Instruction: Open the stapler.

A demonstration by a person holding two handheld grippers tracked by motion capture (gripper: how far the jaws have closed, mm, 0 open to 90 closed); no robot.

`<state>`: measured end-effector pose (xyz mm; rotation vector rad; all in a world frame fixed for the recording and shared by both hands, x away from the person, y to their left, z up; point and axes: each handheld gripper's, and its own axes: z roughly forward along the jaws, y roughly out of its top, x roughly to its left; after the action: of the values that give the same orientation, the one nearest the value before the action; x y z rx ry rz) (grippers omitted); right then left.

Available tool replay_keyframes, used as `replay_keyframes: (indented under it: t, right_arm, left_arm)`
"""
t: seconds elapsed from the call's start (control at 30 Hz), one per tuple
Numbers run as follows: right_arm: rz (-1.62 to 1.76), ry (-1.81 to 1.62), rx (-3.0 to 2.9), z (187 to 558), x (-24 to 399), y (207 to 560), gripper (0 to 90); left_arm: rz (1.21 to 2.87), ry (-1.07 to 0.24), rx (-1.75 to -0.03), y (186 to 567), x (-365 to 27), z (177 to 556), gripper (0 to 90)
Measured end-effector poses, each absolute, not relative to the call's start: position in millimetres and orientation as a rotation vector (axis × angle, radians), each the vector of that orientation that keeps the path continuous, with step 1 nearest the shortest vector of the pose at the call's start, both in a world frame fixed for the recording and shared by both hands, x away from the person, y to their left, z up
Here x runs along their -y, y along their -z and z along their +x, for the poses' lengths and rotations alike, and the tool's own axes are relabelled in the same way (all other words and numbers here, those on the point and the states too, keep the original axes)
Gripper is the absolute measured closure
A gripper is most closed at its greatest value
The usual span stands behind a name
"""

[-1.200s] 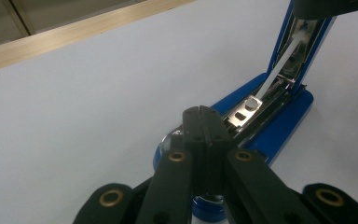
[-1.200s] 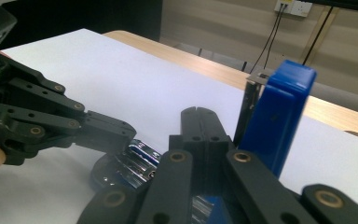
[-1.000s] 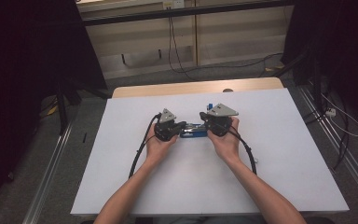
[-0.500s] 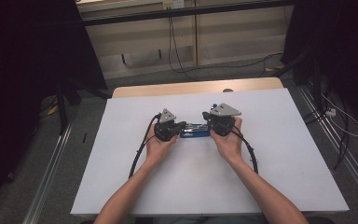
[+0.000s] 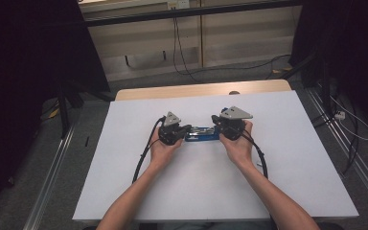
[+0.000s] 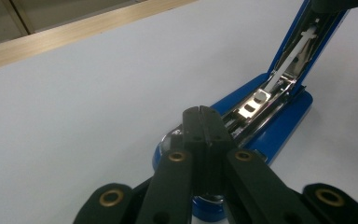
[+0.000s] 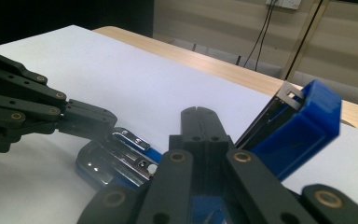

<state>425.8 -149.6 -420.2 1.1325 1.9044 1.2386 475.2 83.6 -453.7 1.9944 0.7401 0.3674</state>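
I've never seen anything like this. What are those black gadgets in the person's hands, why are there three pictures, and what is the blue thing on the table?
No robot arm here: a person holds a hand-held tool with two black jaws in each hand, the left gripper and the right gripper. One picture comes from a fixed camera above, looking down on the white table. The other two come from small cameras riding on each tool, looking along its jaws.

On the table lies a blue plastic-and-metal stapler, swung open: its top arm tilts upward while the base lies flat. In both gripper views the jaws are shut, pads together, with nothing between them. They sit at opposite ends of the stapler; whether they press on it I cannot tell.
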Motion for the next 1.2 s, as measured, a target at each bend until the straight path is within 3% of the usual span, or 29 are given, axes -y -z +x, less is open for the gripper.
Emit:
replay_keyframes:
  t: [1.2]
  right_arm:
    - [1.149,-1.201,-1.916,422.7,165.7,423.6,90.0]
  left_arm:
    - [1.998,-0.372,-0.741,453.4,-83.3,474.8,90.0]
